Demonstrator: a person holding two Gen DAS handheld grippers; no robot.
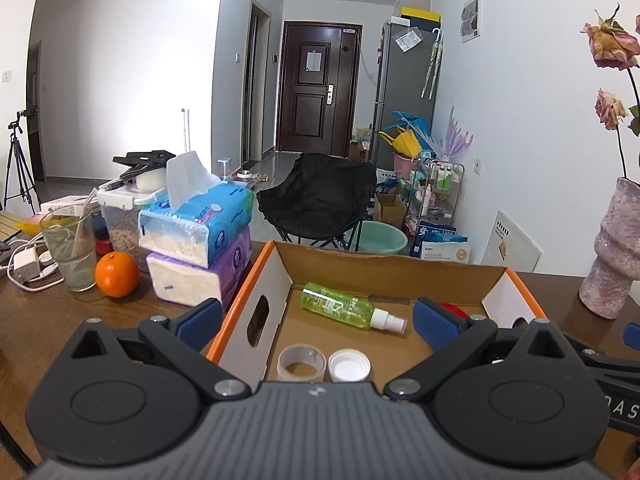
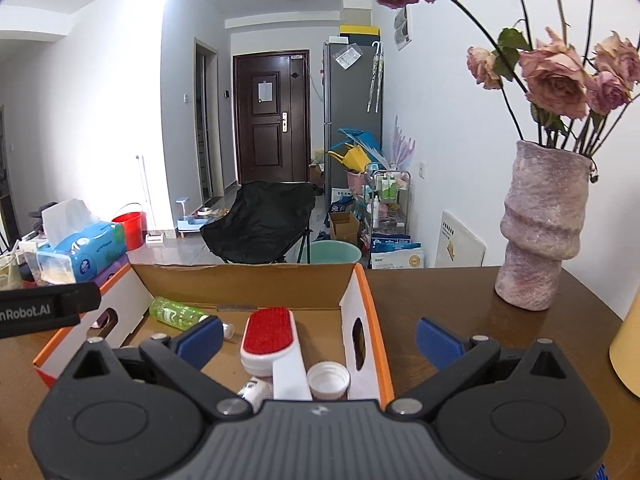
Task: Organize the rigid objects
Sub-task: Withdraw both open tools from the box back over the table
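Observation:
An orange-edged cardboard box (image 1: pixel 256 280) sits on the brown table. In it lie a green spray bottle (image 1: pixel 344 305), a clear tape roll (image 1: pixel 302 362), a white cap (image 1: pixel 349 365) and a red part (image 1: pixel 452 310) half hidden by a finger. My left gripper (image 1: pixel 318 322) is open and empty above the box. In the right wrist view the box (image 2: pixel 372 320) holds the green bottle (image 2: pixel 178 312), a red-and-white lint brush (image 2: pixel 272 342), the white cap (image 2: pixel 328 380) and a small white tube (image 2: pixel 252 392). My right gripper (image 2: pixel 320 336) is open and empty over the box's right wall.
Left of the box stand stacked tissue packs (image 1: pixel 196 240), an orange (image 1: pixel 117 274), a glass (image 1: pixel 70 250) and a charger with cables (image 1: pixel 24 266). A pink vase with dried roses (image 2: pixel 540 232) stands right of the box. A yellow object (image 2: pixel 626 352) is at the right edge.

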